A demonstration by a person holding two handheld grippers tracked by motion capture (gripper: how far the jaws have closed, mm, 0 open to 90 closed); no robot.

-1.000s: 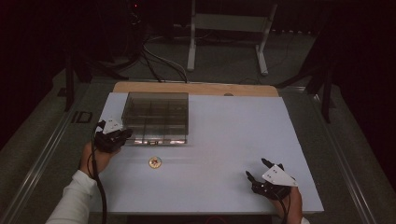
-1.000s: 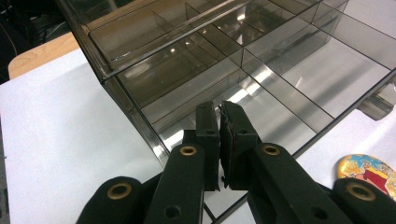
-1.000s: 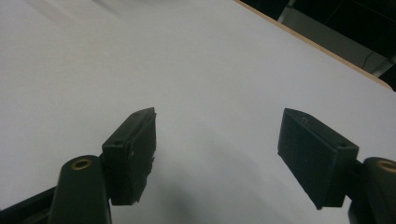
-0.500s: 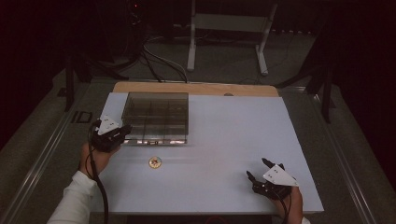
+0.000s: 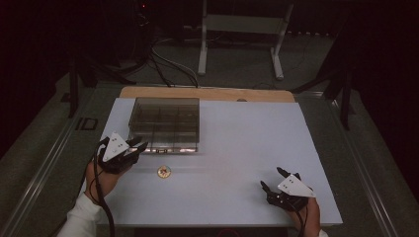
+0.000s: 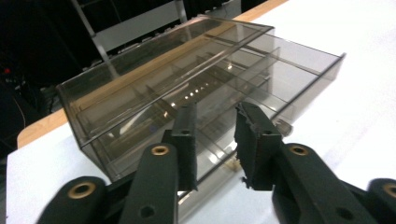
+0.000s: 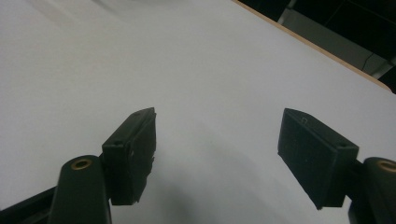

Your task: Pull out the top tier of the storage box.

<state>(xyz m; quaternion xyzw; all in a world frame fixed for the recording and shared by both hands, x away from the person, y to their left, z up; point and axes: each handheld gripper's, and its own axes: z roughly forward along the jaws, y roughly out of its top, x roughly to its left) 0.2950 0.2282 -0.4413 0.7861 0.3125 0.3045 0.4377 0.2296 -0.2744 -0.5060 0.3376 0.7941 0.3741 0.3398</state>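
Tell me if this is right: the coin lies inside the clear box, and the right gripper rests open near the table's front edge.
Not quite. The coin lies on the white table, in front of the clear box and apart from it, as the high view shows. The rest holds: the right gripper rests open near the front edge.

White bench [image 5: 237, 148] with wooden far edge [image 5: 207, 94]; small round gold coin [image 5: 164, 171] near front-left; metal stand [image 5: 242, 29] and cables [image 5: 168, 61] on floor behind.

Small round gold object [image 5: 164, 171] too small to identify, clear compartment box [image 6: 187, 107] contents unreadable through glare, person's forearms cut off at bottom edge.
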